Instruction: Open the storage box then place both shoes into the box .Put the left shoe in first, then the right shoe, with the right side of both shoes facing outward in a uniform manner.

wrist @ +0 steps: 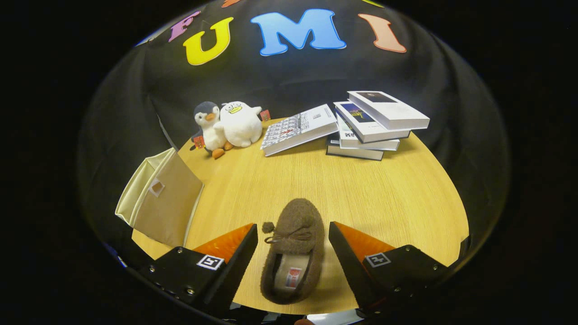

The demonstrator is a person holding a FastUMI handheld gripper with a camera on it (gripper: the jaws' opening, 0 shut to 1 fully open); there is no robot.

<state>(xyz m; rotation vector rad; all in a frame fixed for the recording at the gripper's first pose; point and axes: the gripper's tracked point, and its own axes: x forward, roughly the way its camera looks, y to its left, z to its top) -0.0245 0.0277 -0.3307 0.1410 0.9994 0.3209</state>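
The gripper (pixel 293 246) stands apart, its fingers flanking a fuzzy brown shoe (pixel 294 250) without touching it, on the woodgrain counter (pixel 361 194). The beige fabric box (pixel 160 203) sits at ten o'clock.

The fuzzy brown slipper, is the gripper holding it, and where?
Not yet. The gripper is open, one finger on each side of the brown slipper, with gaps showing. The slipper lies on the wooden table.
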